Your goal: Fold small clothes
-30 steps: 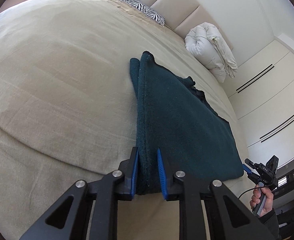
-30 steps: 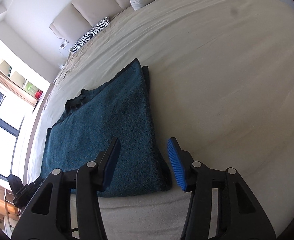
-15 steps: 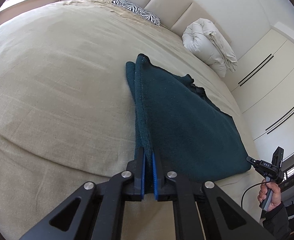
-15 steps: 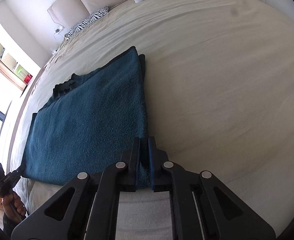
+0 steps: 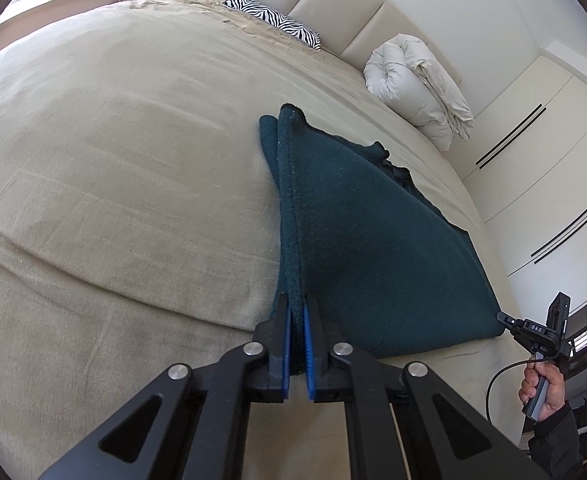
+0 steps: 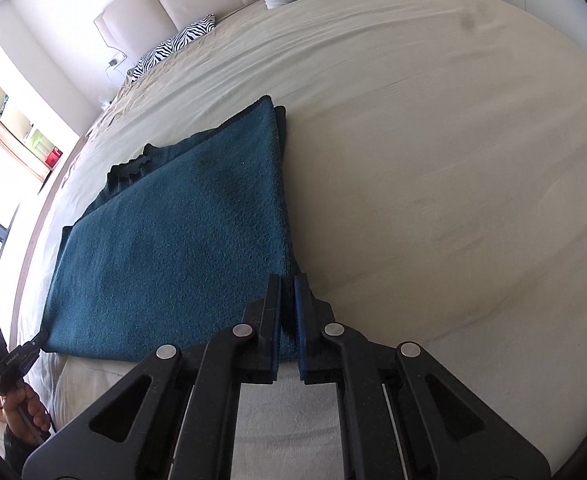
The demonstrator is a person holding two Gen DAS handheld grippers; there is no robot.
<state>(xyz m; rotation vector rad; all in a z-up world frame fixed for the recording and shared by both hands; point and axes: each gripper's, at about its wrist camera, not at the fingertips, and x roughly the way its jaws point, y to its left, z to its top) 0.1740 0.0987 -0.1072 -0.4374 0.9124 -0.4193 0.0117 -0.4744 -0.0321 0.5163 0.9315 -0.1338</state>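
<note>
From the left wrist the left gripper (image 5: 298, 316) is clamped on the near left corner of the teal garment (image 5: 373, 248) lying folded flat on the beige bed (image 5: 133, 160), and from the right wrist the right gripper (image 6: 288, 292) pinches the garment's near right corner.

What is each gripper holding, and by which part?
Both hold the teal garment: the left gripper is shut on its near left corner, the right gripper on its near right corner.
</note>
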